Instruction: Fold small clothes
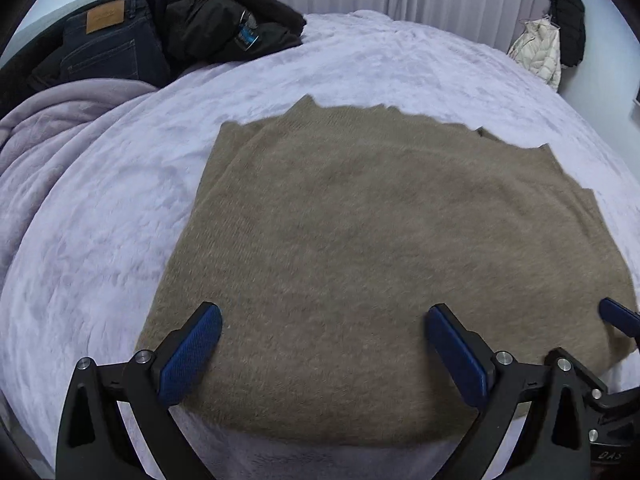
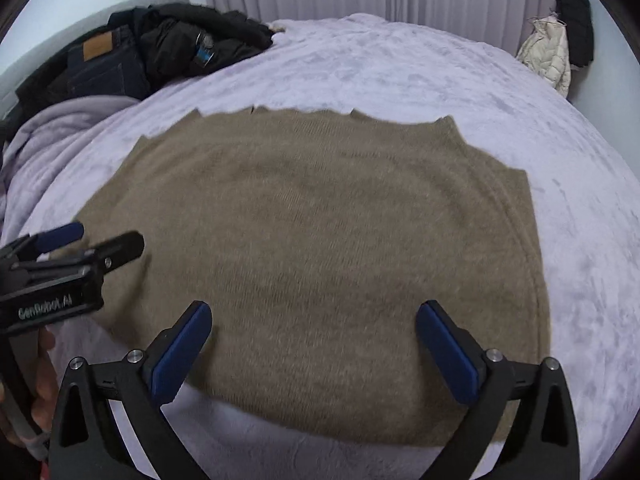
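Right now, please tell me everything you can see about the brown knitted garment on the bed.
The brown knitted garment looks like soft, fuzzy wool in taupe. It lies flat on the lilac bed cover, already folded into a rough rectangle, with layered edges showing along its left side and a wavy far edge. The left gripper and right gripper are both open over its near edge, not clamping it. Nothing else rests on it.

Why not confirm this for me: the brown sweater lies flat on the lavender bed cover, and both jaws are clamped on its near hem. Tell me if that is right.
Not quite. The brown sweater does lie flat on the lavender bed cover, but neither gripper is clamped. The left gripper and right gripper both have their jaws spread wide above the near hem, as each wrist view shows.
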`<state>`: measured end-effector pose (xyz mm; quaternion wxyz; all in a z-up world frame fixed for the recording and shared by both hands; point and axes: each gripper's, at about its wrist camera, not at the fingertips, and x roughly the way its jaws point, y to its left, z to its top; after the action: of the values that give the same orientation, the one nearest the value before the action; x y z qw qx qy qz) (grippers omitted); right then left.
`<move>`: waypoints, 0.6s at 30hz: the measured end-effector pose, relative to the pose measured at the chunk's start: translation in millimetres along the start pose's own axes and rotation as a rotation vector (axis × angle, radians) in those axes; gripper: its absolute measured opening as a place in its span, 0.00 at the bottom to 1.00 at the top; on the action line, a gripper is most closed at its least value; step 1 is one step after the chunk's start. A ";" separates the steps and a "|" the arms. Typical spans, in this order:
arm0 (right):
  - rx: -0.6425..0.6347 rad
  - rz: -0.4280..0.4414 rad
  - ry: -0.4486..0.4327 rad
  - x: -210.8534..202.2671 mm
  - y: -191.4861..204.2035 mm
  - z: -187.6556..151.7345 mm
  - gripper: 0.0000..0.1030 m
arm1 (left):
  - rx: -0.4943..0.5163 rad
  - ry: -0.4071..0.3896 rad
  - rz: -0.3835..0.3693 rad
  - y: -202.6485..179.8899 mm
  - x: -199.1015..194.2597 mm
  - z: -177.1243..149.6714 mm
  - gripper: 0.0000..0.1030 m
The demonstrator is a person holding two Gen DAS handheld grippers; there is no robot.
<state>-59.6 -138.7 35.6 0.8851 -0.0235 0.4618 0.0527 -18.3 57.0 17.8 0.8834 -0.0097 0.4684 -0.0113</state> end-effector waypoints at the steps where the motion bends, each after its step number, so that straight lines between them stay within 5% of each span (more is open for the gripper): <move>1: -0.012 -0.024 0.003 1.7 -1.1 -6.5 1.00 | -0.011 0.006 -0.016 5.7 3.6 -4.7 1.00; 9: 0.026 -0.134 0.001 -15.0 -45.3 -23.0 1.00 | 0.032 -0.010 -0.003 10.2 -12.0 -15.9 1.00; 14: 0.064 -0.112 -0.050 -43.4 -60.8 -12.4 1.00 | 0.002 -0.059 -0.017 30.3 -23.2 9.1 1.00; 18: 0.024 -0.096 -0.107 -49.8 -47.0 18.0 1.00 | -0.035 -0.007 -0.034 48.7 0.3 33.9 1.00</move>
<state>-67.8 -187.4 86.4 0.9103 -0.0321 0.4126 0.0056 10.5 105.9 35.2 0.8844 -0.0333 0.4652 -0.0181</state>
